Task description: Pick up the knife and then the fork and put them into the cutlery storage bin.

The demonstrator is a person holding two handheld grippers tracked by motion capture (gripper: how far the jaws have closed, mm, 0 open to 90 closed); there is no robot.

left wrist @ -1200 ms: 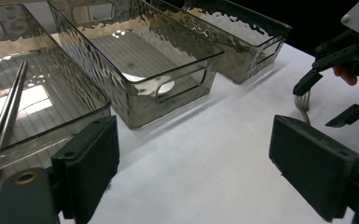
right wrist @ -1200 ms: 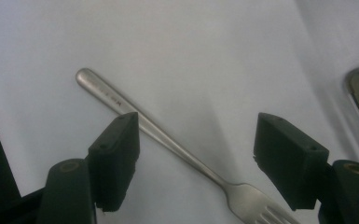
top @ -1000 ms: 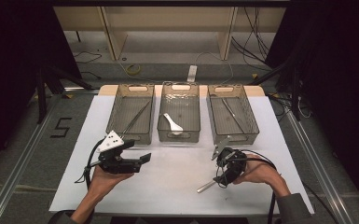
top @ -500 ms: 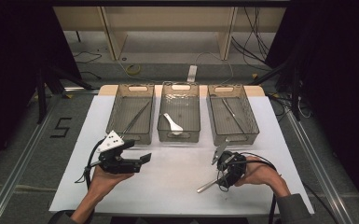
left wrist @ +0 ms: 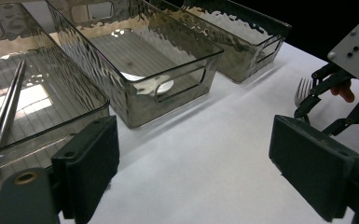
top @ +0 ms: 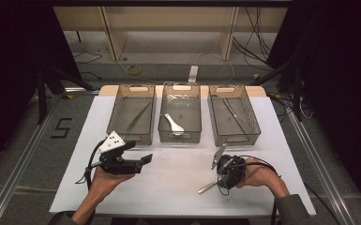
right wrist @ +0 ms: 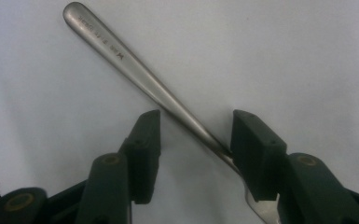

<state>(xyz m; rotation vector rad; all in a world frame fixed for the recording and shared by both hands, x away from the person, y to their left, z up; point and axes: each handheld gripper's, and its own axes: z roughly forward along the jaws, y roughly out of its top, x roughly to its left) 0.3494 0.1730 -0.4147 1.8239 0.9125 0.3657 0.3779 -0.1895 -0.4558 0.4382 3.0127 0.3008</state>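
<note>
A metal fork point(right wrist: 140, 70) lies on the white table point(top: 178, 178), its handle pointing to the front left point(top: 207, 187). My right gripper point(right wrist: 196, 149) straddles the fork's neck, jaws apart, and the handle touches only the right pad point(right wrist: 254, 149). In the high view this right gripper point(top: 225, 176) sits at the front right, pointing down. My left gripper point(top: 138, 153) hovers at the front left, open, with nothing between its pads point(left wrist: 86, 163). The left gripper view shows the fork's tines point(left wrist: 302, 89) under the right gripper point(left wrist: 340, 98).
Three clear bins stand in a row at the back. The left bin point(top: 132, 137) holds thin metal sticks point(top: 136, 119), the middle bin point(top: 180, 137) a white spoon point(top: 172, 123), the right bin point(top: 234, 138) a long metal utensil point(top: 233, 115). A bare stretch of white table separates the two grippers.
The right gripper has shifted slightly over the fork. The left gripper has stayed where it was.
</note>
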